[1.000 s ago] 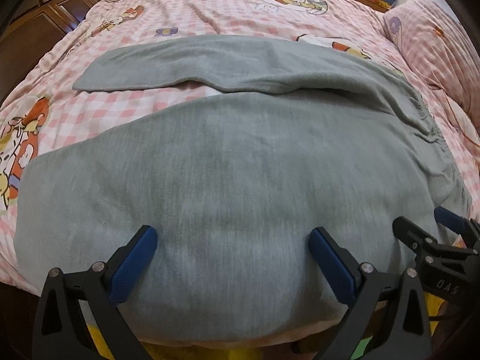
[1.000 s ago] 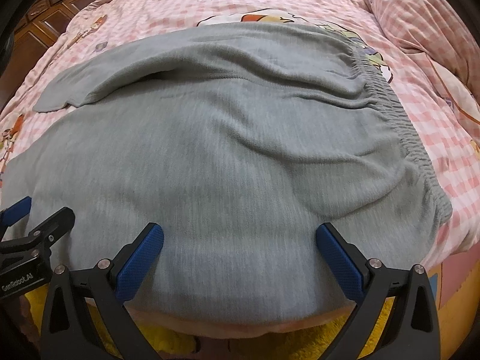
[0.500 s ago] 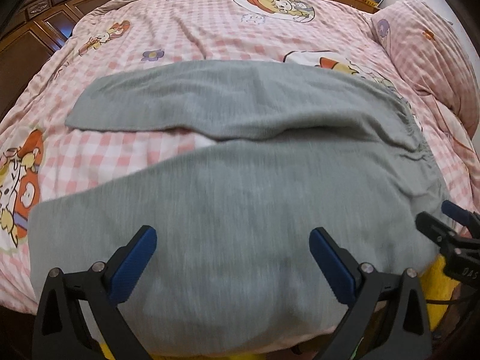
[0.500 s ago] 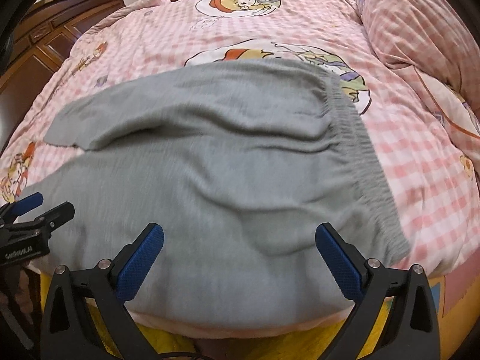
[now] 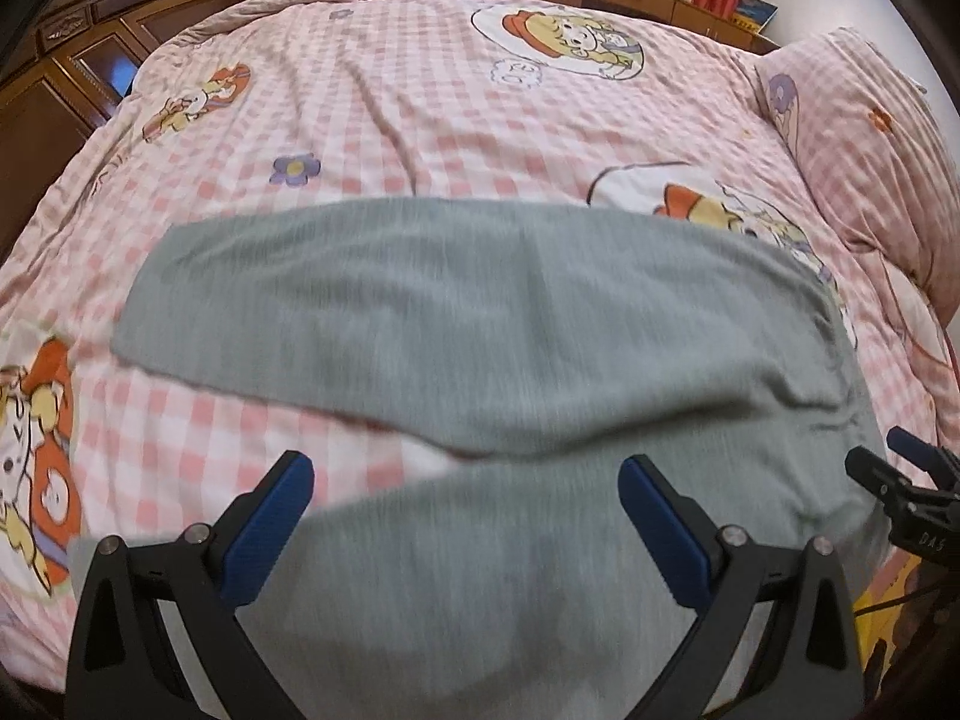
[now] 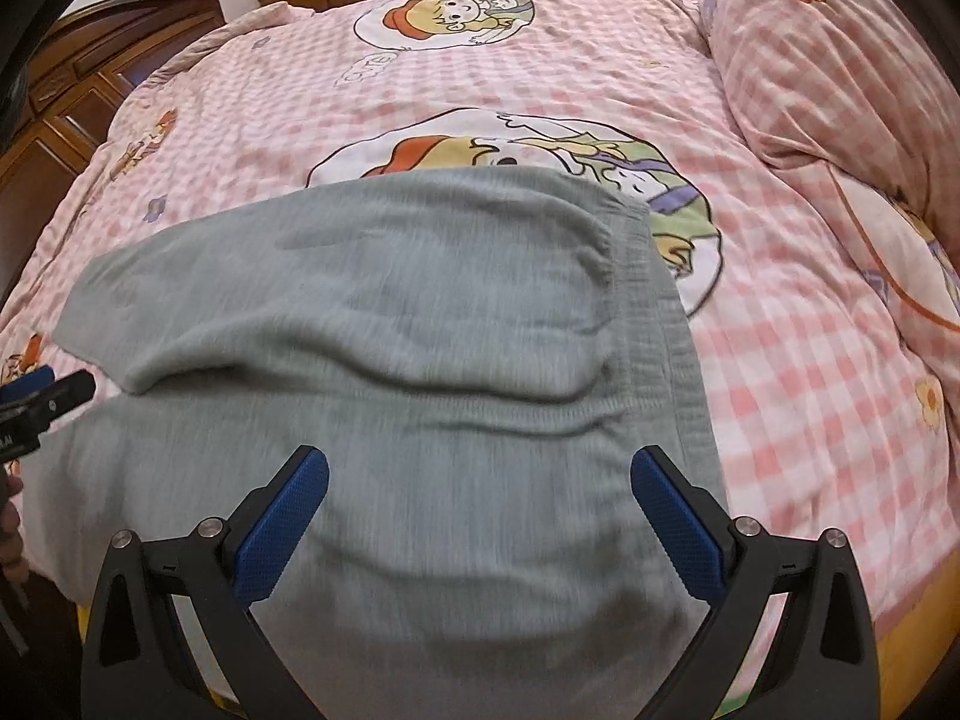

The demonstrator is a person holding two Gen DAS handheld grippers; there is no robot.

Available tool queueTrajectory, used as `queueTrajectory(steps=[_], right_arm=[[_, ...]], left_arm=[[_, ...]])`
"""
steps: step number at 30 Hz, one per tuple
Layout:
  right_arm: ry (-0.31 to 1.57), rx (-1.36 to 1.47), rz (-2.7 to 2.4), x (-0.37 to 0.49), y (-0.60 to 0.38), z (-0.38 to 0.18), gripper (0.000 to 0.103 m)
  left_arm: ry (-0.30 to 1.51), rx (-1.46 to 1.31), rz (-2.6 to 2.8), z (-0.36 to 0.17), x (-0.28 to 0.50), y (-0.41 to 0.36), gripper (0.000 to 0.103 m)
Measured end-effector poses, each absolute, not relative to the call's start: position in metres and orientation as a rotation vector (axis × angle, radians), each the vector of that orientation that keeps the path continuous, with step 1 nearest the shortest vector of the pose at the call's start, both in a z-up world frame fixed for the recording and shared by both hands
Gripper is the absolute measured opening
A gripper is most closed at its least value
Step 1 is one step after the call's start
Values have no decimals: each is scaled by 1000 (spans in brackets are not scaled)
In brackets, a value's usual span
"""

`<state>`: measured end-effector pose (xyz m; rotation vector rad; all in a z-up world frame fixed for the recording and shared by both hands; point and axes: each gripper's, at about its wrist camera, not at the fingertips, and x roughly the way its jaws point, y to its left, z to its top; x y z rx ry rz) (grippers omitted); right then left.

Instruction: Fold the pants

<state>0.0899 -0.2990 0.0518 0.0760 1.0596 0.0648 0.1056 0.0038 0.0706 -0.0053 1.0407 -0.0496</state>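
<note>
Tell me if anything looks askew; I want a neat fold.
The pants lie spread on the bed with legs splayed apart, checked sheet showing between them, and a ridge of bunched cloth runs across below the waistband. The near leg hangs over the bed edge. Both tongs, left and right, are open.

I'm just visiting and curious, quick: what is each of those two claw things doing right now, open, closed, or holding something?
Left gripper: open, holding nothing, above the grey pants.
Right gripper: open, holding nothing, above the same pants.
</note>
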Motion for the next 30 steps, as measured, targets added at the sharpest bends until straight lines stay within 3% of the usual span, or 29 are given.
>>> queueTrajectory(steps=[21,30], right_arm=[[1111,21,31,212,-341,41,103],[1114,-34,59,249,-350,23,103]], left_arm=[[1143,193,-29,48,267,38,103],[1215,300,-38,13,324,59,103]])
